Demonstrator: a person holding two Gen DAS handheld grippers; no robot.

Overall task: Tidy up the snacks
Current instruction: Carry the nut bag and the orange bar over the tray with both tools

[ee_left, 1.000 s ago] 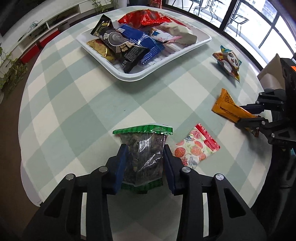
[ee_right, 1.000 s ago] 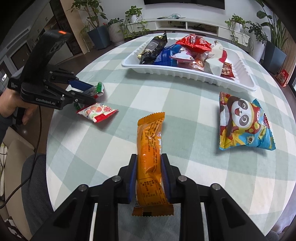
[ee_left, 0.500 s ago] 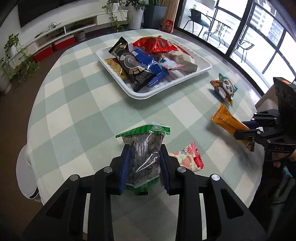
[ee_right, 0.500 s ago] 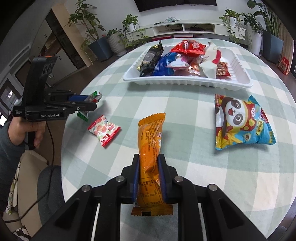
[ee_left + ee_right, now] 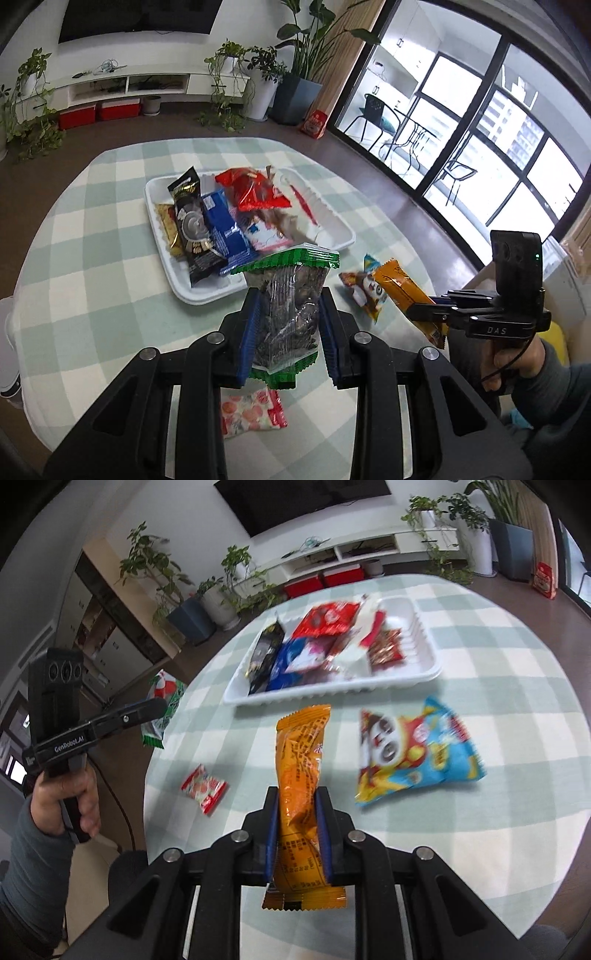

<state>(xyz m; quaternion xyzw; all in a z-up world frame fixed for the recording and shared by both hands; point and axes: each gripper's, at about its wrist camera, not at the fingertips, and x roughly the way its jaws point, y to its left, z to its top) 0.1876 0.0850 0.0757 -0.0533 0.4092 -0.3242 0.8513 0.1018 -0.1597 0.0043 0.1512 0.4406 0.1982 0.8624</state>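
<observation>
Left wrist view: the left gripper [image 5: 289, 328] clamps a clear, green-edged packet of dark nuts [image 5: 286, 314] between its blue pads, the jaws having just drawn in a little around it, and holds the packet in the air above the table. To the right in the same view, the right gripper [image 5: 424, 314], held in a hand [image 5: 513, 360] with a grey sleeve, is closed tight on an orange snack bar [image 5: 400, 291]; the right wrist view shows the bar [image 5: 301, 775] pinched near its lower end and standing up between the pads, clear of the cloth. Beneath the left tongs a small red-and-white candy packet [image 5: 253, 410] lies on the green-and-white checked tablecloth [image 5: 92, 295]. A panda-printed bag [image 5: 413, 753] lies flat on the cloth, just in front of the white tray [image 5: 424, 675]. That tray, further across the table, holds a heap of packets: black, blue, red and pink-and-white. Beyond the table stand potted plants [image 5: 258, 81] and a low white shelf unit [image 5: 129, 85].
</observation>
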